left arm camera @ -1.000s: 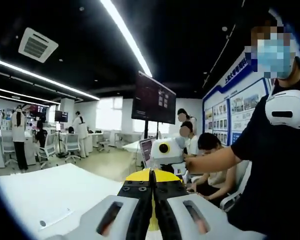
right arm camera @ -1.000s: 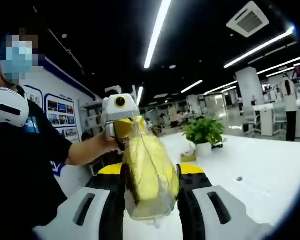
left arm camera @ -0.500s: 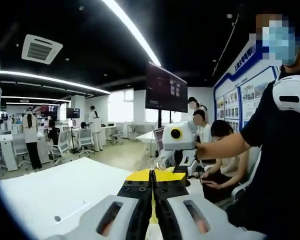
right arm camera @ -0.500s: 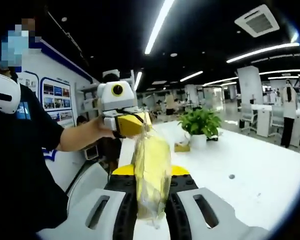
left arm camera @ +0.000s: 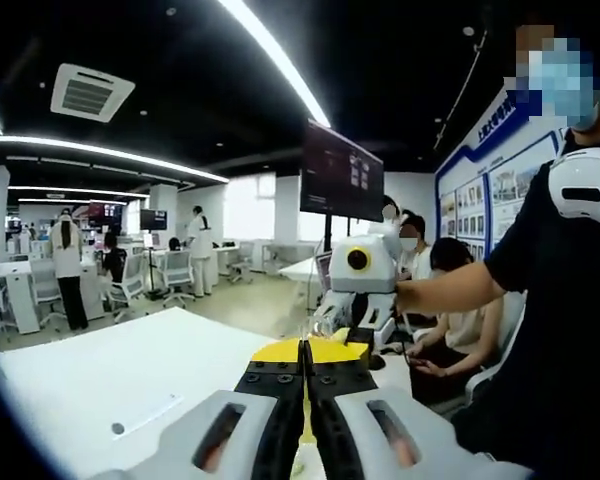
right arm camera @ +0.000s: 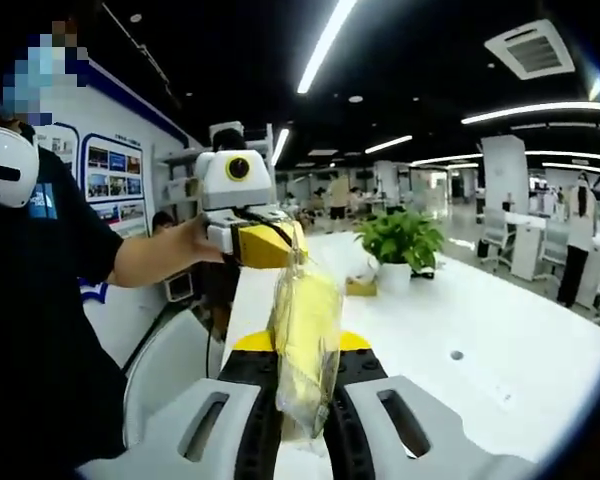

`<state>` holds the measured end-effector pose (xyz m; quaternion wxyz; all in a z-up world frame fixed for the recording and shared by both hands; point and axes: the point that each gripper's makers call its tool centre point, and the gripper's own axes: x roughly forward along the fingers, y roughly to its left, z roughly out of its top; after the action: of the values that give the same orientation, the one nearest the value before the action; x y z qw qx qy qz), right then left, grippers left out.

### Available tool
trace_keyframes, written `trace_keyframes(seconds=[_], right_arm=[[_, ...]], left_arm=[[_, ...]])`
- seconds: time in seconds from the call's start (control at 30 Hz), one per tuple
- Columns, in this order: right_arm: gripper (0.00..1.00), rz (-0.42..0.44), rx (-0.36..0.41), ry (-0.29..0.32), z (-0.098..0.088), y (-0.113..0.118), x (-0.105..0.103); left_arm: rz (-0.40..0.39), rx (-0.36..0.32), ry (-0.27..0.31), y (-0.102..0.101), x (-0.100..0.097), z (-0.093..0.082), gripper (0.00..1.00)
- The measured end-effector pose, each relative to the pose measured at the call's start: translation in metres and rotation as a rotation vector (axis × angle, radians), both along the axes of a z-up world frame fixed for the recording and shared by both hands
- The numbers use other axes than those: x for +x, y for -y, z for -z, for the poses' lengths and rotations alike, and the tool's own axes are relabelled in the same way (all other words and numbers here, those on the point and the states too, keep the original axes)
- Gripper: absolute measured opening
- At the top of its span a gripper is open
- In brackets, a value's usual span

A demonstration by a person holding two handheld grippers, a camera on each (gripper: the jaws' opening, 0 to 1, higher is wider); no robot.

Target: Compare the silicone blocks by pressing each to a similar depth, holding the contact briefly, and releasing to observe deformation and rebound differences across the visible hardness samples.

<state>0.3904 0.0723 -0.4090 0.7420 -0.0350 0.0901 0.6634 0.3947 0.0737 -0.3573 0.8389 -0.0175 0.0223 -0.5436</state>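
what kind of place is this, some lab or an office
Probably an open-plan office or lab workspace: long white tables, a large dark monitor on a stand, rows of desks with office chairs and people, strip ceiling lights, and a poster wall.

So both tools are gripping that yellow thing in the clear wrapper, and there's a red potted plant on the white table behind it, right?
Not quite: the potted plant is green, not red, as the right gripper view shows. The rest holds: the right tool and the left tool both grip the yellow thing in the clear wrapper, and the plant stands on the white table behind it.
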Motion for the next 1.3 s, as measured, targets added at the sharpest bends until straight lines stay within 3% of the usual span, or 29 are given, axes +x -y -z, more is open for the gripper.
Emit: trace_keyframes(seconds=[0.17,0.6,0.7,0.83,0.87,1.0,1.17,1.3], right_arm=[[0.06,-0.003,-0.018,0.021,0.005,-0.002,0.001],[0.12,0.013,-0.009,-0.032,0.009,0.001,0.002],[0.16,0.038,0.002,0.041,0.008,0.002,0.006],[0.2,0.04,0.04,-0.034,0.006,0.004,0.001],[0.21,0.042,0.039,-0.03,0.006,0.004,0.001],[0.32,0.076,0.042,-0.014,0.007,0.007,0.002],[0.6,0.157,0.065,0.002,0.008,0.014,0.011],[0.69,0.198,0.062,0.007,0.012,0.02,0.014]], left_arm=[[-0.013,0.001,-0.011,-0.002,0.002,0.004,0.0],[-0.03,-0.029,-0.054,-0.002,0.001,0.007,0.0],[-0.024,-0.049,-0.065,-0.001,-0.001,0.006,0.0],[-0.017,-0.07,-0.08,-0.001,-0.002,0.005,0.0],[-0.018,-0.068,-0.074,-0.001,-0.002,0.004,0.0],[-0.015,-0.074,-0.083,-0.002,-0.003,0.005,0.0],[-0.029,-0.087,-0.097,-0.008,-0.002,0.009,0.0],[-0.042,-0.095,-0.111,-0.013,-0.002,0.012,0.0]])
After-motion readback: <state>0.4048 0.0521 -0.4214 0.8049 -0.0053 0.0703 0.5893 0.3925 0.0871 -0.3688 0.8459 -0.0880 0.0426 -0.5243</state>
